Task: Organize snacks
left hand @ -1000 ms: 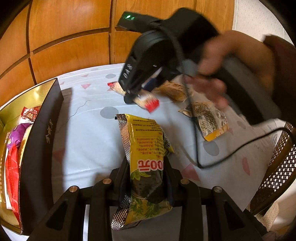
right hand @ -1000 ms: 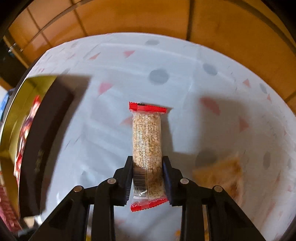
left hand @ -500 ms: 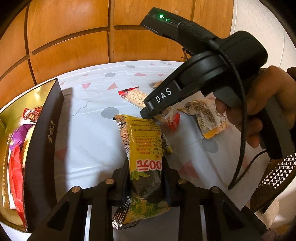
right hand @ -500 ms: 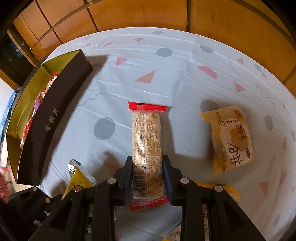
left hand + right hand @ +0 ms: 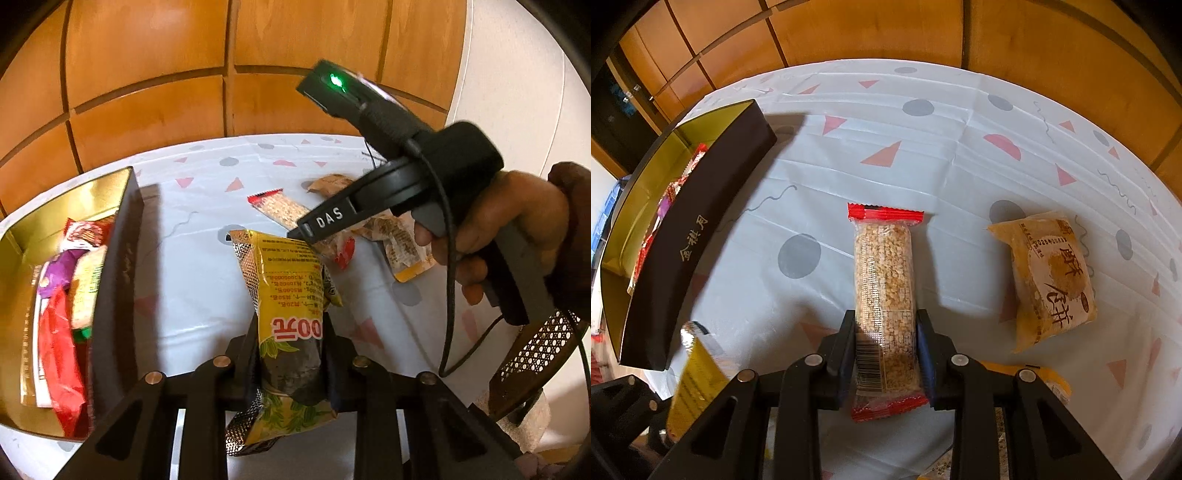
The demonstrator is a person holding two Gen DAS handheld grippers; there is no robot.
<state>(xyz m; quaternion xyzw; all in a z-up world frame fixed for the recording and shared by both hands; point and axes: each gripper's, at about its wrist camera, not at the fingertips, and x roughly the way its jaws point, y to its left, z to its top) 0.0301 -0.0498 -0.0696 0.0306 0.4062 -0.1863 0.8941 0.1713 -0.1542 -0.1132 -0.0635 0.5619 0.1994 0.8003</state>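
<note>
Risk of collision: left gripper (image 5: 290, 350) jaws clamp the yellow foil snack packet (image 5: 286, 291); right gripper (image 5: 885, 345) jaws pinch the red-ended clear cereal bar (image 5: 884, 280); both likely head for the black gold-lined box (image 5: 683, 251)

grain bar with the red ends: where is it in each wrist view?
Left wrist: grain bar lies right of centre, slanting from upper left to lower right, with the right gripper closed on it.
Right wrist: grain bar stands lengthwise at centre, its near end between the gripper's fingers.
Shared landmark: the dark box with a gold inside, at the left of both views.
</note>
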